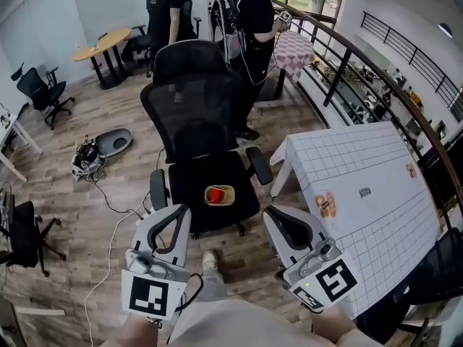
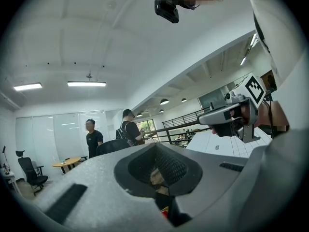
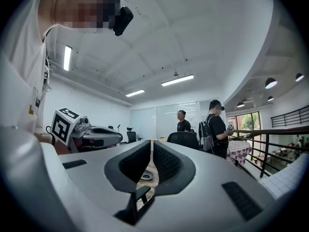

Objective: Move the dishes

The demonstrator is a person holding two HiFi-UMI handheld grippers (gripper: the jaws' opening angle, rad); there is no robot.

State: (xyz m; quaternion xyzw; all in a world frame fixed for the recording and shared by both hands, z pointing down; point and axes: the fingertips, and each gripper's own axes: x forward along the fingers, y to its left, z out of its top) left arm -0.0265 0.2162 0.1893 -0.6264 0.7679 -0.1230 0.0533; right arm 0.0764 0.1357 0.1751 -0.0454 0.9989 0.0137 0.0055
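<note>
A small yellow dish (image 1: 219, 194) with something red in it sits on the seat of a black office chair (image 1: 189, 100), ahead of both grippers. A second small dish (image 1: 325, 204) with brown contents lies near the left edge of the white gridded table (image 1: 376, 194). My left gripper (image 1: 179, 210) (image 2: 159, 170) is held level, short of the chair's front left, its jaws together and empty. My right gripper (image 1: 273, 212) (image 3: 150, 161) points level between chair and table, its pads closed to a thin slit with nothing in it. Each gripper view shows the other gripper alongside.
Two people (image 1: 165, 9) (image 1: 253, 20) stand behind the chair. A round wooden table (image 1: 101, 45) and more office chairs (image 1: 40, 92) stand at the back left. A grey floor device (image 1: 112, 142) with cables lies on the left. A railing (image 1: 347, 56) runs along the right.
</note>
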